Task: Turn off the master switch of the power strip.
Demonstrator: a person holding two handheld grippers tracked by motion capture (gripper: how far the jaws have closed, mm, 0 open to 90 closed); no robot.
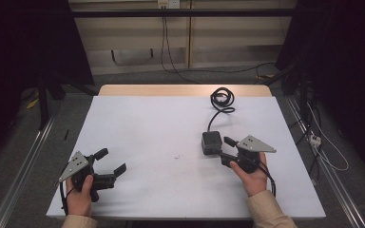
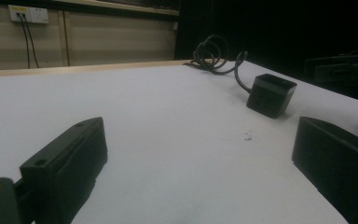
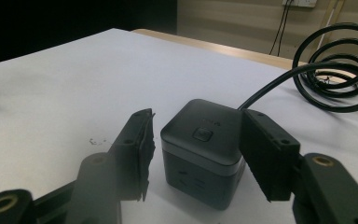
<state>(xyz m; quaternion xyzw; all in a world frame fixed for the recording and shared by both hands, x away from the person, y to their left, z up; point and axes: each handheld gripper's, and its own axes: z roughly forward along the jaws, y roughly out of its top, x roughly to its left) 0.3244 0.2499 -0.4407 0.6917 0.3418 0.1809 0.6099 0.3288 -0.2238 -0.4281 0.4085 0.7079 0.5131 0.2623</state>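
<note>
On the right half of the white table (image 1: 171, 128), a small dark cube-shaped power adapter (image 1: 211, 142) stands upright, a square button on its top face and socket slots on the side that faces the right gripper view. A thick black cable (image 1: 215, 116) leaves its far side and runs to a loose coil (image 1: 222, 98) lying near the table's far edge, beside the bare wooden strip there.

The right gripper (image 1: 225, 148) comes in from the right of the cube, held low in the person's right hand (image 1: 253, 175), its grey three-cornered plate on top. Seen along its own jaws, the cube (image 3: 204, 154) sits between them: the right-hand pad lies against, or just short of, the cube's upper edge, while a narrow gap shows between the left-hand pad and the cube's side (so the jaws bracket it without clamping it). The cube rests flat on the table.

The left gripper (image 1: 111, 161) rests at the near left of the table, well apart from the cube, held in the left hand (image 1: 80, 197). Its jaws stand wide apart with nothing between them. From the left gripper view the cube (image 2: 271, 94) shows farther off to the right, with a few tiny specks (image 2: 248, 136) on the white surface in front of it.
</note>
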